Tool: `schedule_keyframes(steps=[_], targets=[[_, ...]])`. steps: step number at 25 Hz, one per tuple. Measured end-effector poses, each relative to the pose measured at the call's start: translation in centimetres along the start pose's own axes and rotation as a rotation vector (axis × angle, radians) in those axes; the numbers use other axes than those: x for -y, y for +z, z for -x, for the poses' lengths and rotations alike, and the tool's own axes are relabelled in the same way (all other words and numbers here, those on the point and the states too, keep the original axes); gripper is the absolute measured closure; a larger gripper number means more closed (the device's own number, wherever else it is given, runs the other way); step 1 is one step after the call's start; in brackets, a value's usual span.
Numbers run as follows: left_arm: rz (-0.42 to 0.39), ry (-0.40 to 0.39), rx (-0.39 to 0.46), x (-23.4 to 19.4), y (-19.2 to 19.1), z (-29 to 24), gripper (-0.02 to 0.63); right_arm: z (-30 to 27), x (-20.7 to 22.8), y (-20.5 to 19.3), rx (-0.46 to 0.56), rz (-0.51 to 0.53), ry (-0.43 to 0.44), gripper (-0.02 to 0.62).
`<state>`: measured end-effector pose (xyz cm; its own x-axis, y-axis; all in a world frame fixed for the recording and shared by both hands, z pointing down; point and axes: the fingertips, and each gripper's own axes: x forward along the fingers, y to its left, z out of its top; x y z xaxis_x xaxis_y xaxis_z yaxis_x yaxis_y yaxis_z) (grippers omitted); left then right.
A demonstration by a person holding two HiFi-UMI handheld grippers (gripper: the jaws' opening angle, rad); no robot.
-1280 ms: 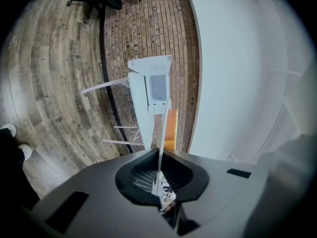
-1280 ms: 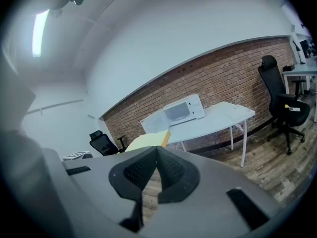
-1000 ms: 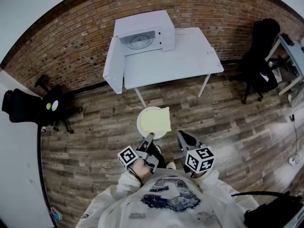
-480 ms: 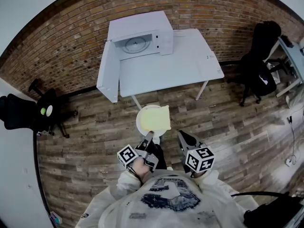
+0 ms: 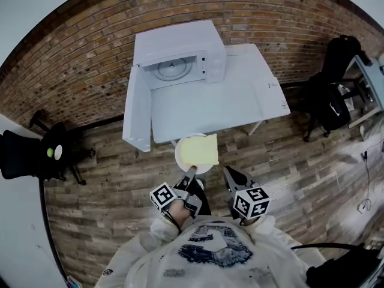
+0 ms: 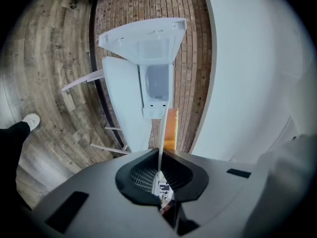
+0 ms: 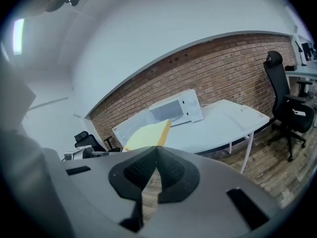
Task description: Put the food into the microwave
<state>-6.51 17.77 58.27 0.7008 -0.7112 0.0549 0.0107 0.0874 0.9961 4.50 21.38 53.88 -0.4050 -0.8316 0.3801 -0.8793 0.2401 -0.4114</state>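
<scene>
A white plate (image 5: 182, 159) carrying a yellow slice of food (image 5: 200, 150) hangs in the air just before the table's front edge. My left gripper (image 5: 191, 173) is shut on the plate's near rim. In the left gripper view the plate (image 6: 161, 133) shows edge-on as a thin white line between the jaws, with the food (image 6: 171, 128) beside it. The white microwave (image 5: 180, 48) stands at the table's back left, its door (image 5: 137, 110) swung open to the left. My right gripper (image 5: 228, 173) is shut and empty to the right of the plate; its view shows the food (image 7: 147, 134) and microwave (image 7: 176, 109).
The white table (image 5: 240, 95) stands against a brick wall (image 5: 72, 59) on a wooden floor. A black office chair (image 5: 333, 95) is at the right and another (image 5: 24, 155) at the left. A desk corner (image 5: 373, 71) shows at the far right.
The table and microwave have come closer and now lie just beyond the plate. The left gripper still holds the plate; the right gripper stays shut beside it.
</scene>
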Motion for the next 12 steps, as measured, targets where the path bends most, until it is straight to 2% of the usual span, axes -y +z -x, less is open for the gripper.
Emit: schedule_keyframes(steps=[12], targets=[[-0.025,-0.011,-0.046,1.7,8.3,-7.0,0.586,-9.4,0.9,5.0,-0.004,-0.008,-0.048,0.581]])
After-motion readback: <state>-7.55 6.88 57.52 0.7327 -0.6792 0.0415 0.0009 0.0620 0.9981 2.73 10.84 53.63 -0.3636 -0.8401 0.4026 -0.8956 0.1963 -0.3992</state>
